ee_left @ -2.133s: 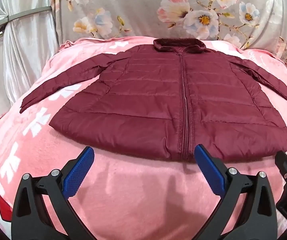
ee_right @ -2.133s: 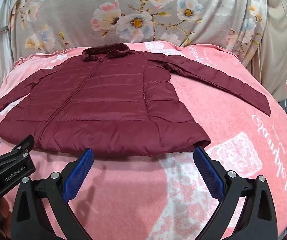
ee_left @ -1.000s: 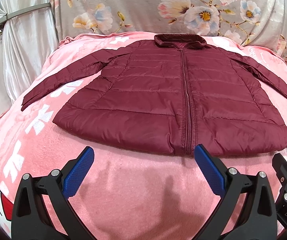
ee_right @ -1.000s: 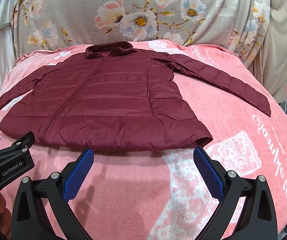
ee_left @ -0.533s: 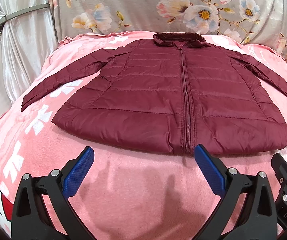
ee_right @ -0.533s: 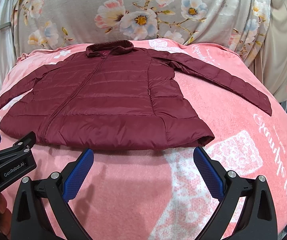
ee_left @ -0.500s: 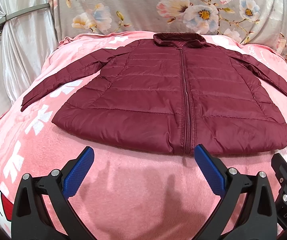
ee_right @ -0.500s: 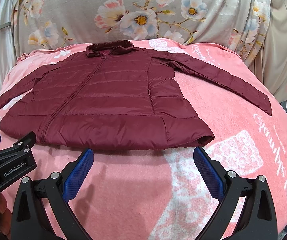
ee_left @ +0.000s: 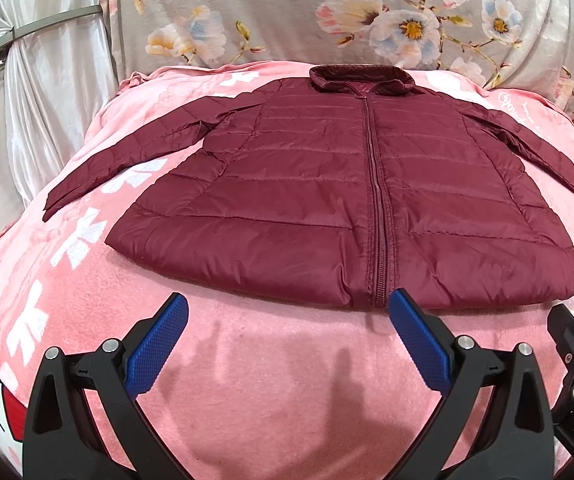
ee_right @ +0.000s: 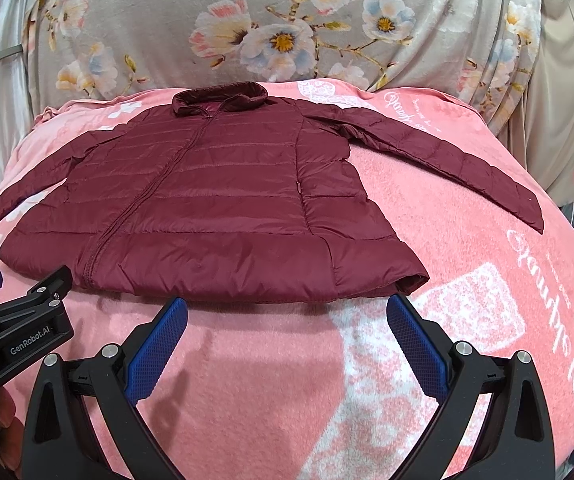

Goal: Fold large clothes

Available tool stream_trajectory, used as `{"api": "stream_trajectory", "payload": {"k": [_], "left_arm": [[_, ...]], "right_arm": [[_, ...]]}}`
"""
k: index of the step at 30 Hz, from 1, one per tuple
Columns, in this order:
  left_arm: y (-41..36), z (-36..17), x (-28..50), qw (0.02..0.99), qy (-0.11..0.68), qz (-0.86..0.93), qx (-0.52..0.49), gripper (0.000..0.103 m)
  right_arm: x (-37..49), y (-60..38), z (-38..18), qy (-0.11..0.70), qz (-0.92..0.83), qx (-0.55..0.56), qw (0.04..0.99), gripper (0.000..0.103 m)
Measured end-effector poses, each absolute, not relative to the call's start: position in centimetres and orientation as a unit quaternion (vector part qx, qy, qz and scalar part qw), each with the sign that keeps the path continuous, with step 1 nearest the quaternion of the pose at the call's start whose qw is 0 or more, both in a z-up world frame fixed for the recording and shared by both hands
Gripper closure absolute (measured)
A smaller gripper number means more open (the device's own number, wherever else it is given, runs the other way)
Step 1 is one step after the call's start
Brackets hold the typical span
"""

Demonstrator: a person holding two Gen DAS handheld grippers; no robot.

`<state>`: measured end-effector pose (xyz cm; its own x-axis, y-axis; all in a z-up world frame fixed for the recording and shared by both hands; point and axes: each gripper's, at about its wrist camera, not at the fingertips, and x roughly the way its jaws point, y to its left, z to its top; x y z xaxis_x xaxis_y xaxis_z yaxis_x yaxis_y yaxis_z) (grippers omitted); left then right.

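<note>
At nine o'clock in my left view a pale curtain (ee_left: pixel 43 92) hangs beside the bed (ee_left: pixel 271 392), which is covered with a pink blanket (ee_left: pixel 67 264) bearing white marks. Just right of that curtain, the left sleeve (ee_left: pixel 127 164) of the jacket (ee_left: pixel 327 208) runs from the shoulder down toward eight o'clock and lies flat on the blanket. The jacket itself, maroon and quilted, is spread face up across the middle of the bed, zipped shut, collar (ee_left: pixel 361 76) at twelve o'clock and hem toward me.

My left gripper (ee_left: pixel 287 328) hovers just short of the hem at six o'clock, its blue fingers (ee_left: pixel 157 344) spread wide and holding nothing; the right-hand finger sits just under the bottom of the zip (ee_left: pixel 379 216). At four o'clock in this view the edge of my right gripper shows, black and close by.

In my right view the left gripper's black frame (ee_right: pixel 19 332) sits at eight o'clock, with fingertips of my hand (ee_right: pixel 5 412) below it. My right gripper (ee_right: pixel 287 326) also stands wide apart and empty, just before the hem, near the jacket's right corner (ee_right: pixel 411 280). The right sleeve (ee_right: pixel 447 164) stretches out from the shoulder toward three o'clock, flat on the blanket. Behind the bed, at twelve o'clock, hangs a grey floral cloth (ee_right: pixel 287 32).
</note>
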<state>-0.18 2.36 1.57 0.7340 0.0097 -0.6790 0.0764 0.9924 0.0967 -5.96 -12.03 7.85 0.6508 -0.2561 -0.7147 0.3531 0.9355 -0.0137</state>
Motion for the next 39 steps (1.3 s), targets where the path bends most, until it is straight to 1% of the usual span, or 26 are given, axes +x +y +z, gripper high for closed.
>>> {"api": "stream_trajectory", "payload": {"k": [28, 34, 39], "left_arm": [[2.9, 1.4, 0.1, 0.929, 0.365, -0.016, 0.059, 0.005], [3.5, 1.6, 1.8, 0.929, 0.366, -0.012, 0.059, 0.005], [3.9, 2.0, 3.7, 0.93, 0.364, -0.011, 0.056, 0.005]], "right_arm": [[-5.8, -12.4, 7.7, 0.382, -0.174, 0.065, 0.906, 0.005], [-4.7, -18.3, 8.4, 0.372, -0.215, 0.111, 0.896, 0.005], [-4.5, -27.6, 8.9, 0.355, -0.258, 0.212, 0.873, 0.005]]}}
